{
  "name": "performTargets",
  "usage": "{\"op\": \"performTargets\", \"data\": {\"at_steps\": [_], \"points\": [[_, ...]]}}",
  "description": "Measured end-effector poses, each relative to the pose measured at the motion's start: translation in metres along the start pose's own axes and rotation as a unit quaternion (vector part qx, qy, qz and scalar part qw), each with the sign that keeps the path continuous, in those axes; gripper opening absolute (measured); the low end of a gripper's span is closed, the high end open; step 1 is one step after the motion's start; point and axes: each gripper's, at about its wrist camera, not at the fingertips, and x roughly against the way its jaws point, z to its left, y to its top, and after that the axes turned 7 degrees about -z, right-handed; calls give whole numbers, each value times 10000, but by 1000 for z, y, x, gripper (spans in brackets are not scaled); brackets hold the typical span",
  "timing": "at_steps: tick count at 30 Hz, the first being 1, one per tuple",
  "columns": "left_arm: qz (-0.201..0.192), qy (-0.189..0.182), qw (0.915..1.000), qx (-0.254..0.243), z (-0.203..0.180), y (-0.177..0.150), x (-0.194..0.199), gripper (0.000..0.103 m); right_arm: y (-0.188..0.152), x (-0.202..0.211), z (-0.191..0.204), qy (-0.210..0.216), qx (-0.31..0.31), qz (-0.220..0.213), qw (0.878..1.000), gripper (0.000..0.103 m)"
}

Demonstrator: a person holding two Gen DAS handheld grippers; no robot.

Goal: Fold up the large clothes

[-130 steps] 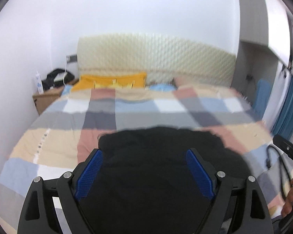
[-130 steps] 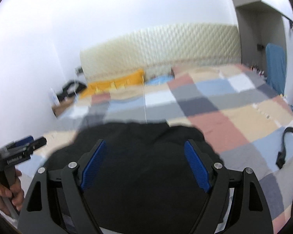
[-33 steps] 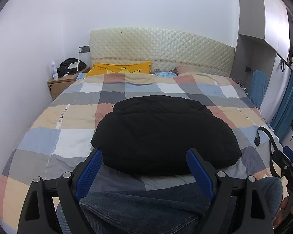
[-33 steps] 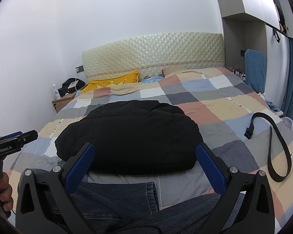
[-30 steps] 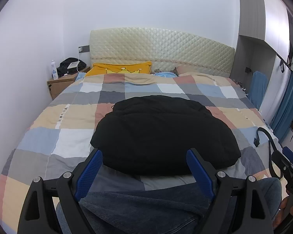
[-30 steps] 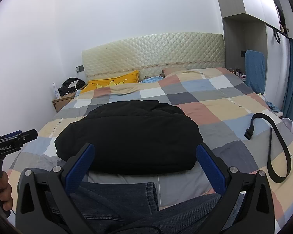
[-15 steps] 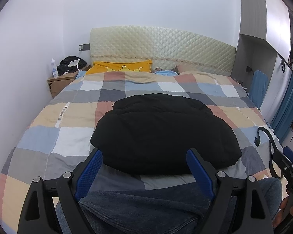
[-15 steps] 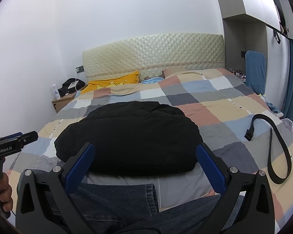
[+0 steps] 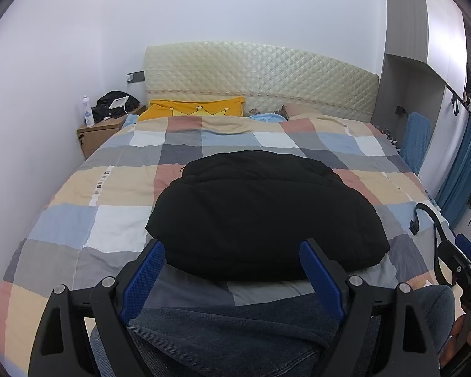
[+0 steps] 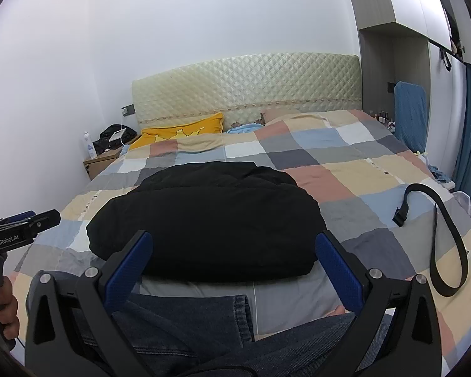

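- The puffy black padded jacket (image 9: 263,210) lies as a compact folded bundle in the middle of the checked patchwork quilt (image 9: 116,229); folding looks essentially finished, with little left but tidying.
- Its long axis runs across the quilt, its rounded narrower end towards the cream quilted headboard (image 9: 260,72).
- The left gripper (image 9: 232,275) and right gripper (image 10: 234,259) hang short of the jacket's near edge, blue-padded fingers spread wide, gripping nothing.
- A black strap (image 10: 436,229) lies right of the jacket, apart from it.
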Motion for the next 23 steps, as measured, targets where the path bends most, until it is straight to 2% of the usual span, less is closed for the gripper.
{"op": "performTargets", "data": {"at_steps": [23], "points": [[-84, -41, 9999, 68, -2, 4, 4, 88, 5, 3, 3, 15, 2, -56, 10000, 103]]}}
